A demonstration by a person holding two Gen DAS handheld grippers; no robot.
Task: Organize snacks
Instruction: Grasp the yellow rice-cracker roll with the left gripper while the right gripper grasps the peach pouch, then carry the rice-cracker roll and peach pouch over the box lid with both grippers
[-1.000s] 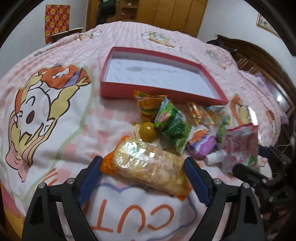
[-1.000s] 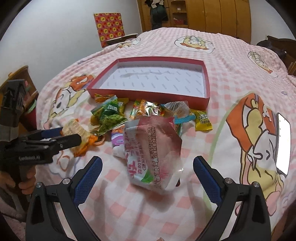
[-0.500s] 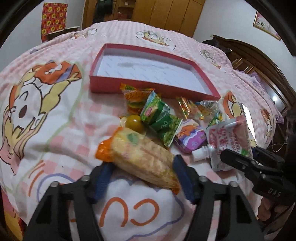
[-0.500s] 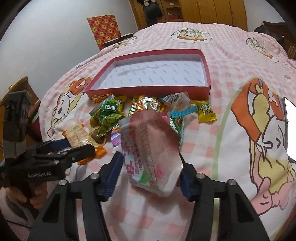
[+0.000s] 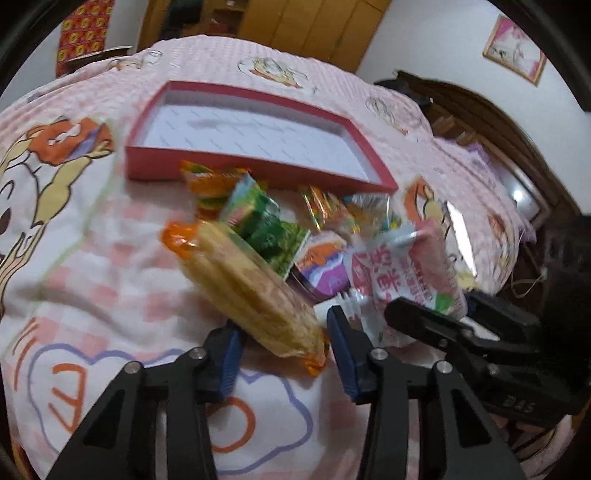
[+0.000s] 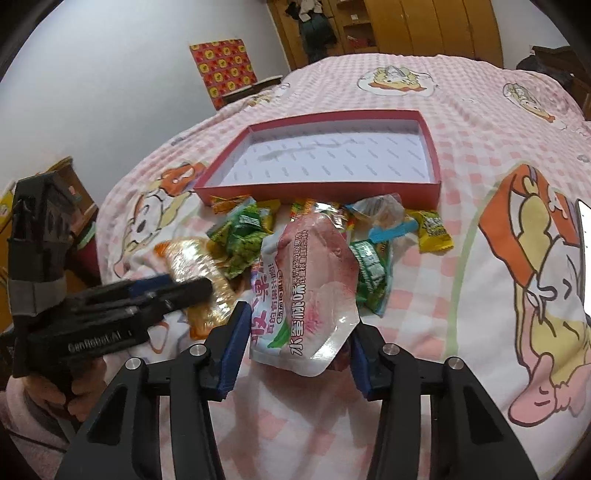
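My left gripper (image 5: 282, 349) is shut on a long cracker pack with orange ends (image 5: 243, 284) and holds it tilted above the bed. My right gripper (image 6: 295, 350) is shut on a pink and white peach jelly pouch (image 6: 314, 291), lifted off the bed. The pouch also shows in the left wrist view (image 5: 402, 269), and the cracker pack in the right wrist view (image 6: 195, 273). A shallow red box with a white floor (image 5: 236, 162) (image 6: 317, 190) lies empty beyond a heap of small snack packets (image 5: 266, 225) (image 6: 243, 236).
Everything lies on a pink checked bedsheet with cartoon prints (image 6: 480, 155). A wooden headboard (image 5: 491, 122) is at the right, wardrobes (image 6: 424, 26) stand behind the bed. A yellow packet (image 6: 432, 230) lies right of the heap.
Both grippers have closed on their packs and lifted them off the bed. The cracker pack now tilts up, and the pouch stands between the right fingers.
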